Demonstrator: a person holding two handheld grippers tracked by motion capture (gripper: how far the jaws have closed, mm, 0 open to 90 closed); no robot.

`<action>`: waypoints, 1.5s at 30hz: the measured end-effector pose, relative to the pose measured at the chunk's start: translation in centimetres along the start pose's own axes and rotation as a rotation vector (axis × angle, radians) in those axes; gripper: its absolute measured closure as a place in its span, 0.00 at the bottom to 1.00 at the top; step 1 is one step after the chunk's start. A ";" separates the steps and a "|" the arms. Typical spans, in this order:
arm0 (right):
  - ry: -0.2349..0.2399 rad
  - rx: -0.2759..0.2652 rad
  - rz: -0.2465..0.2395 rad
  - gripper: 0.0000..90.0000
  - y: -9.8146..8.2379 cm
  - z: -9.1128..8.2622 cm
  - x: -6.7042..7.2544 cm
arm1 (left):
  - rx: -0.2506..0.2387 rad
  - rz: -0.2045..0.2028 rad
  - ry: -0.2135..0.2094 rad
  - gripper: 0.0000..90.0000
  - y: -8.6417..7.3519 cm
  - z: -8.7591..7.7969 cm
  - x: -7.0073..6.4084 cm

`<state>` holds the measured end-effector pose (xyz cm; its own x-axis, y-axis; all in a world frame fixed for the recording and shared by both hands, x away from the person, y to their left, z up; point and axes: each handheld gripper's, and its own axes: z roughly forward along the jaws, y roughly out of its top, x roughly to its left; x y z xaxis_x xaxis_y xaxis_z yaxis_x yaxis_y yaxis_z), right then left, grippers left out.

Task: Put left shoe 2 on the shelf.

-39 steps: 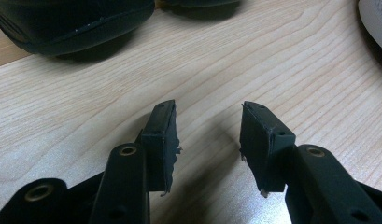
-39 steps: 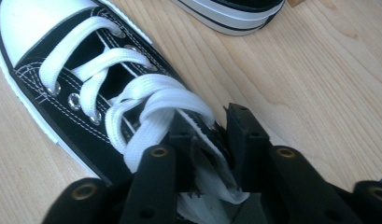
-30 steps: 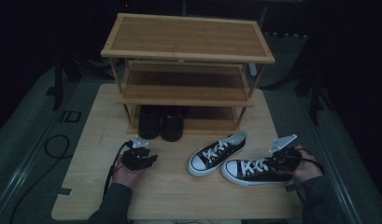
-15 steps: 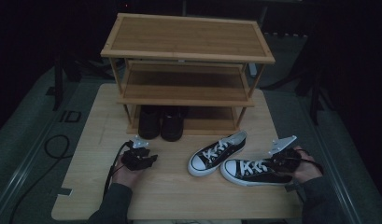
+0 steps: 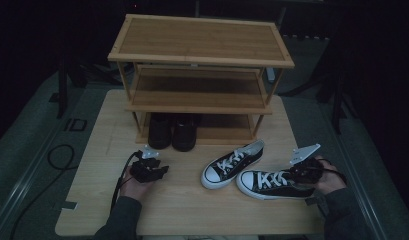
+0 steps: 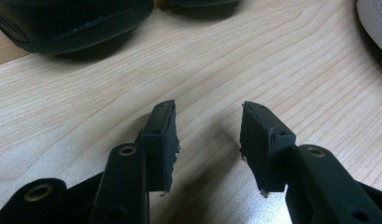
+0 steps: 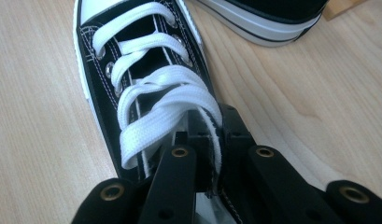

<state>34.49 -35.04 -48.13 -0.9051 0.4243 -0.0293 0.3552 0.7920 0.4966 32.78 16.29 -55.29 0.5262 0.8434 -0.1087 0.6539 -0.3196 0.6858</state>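
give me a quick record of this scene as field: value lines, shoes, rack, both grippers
held shoe: black-and-white sneaker on the table, nearest the person, toe pointing left in the high view
right gripper: right gripper shut on the sneaker's side wall by the laces
second sneaker: matching sneaker lying just behind it, free
left gripper: left gripper open, nothing between its jaws, over bare table
rack: three-tier wooden shoe rack at the back of the table
black shoes: dark pair on the bottom tier
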 end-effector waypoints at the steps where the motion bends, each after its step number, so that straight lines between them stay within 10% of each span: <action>1: -0.004 -0.008 -0.001 0.95 0.0 -0.1 0.1 | 0.001 -0.001 -0.001 0.63 0.0 0.0 0.0; 27: 0.049 -0.139 0.035 0.96 -0.1 -3.9 0.1 | 0.000 0.000 0.001 0.63 0.0 0.0 0.0; 45: 0.072 -0.223 0.022 0.96 3.3 -5.3 -0.2 | -0.001 0.001 0.005 0.62 0.0 0.0 -0.1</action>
<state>34.55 -34.87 -41.88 -0.9148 0.4019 0.0413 0.3217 0.6628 0.6761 32.76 16.21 -55.29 0.5240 0.8453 -0.1049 0.6531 -0.3197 0.6864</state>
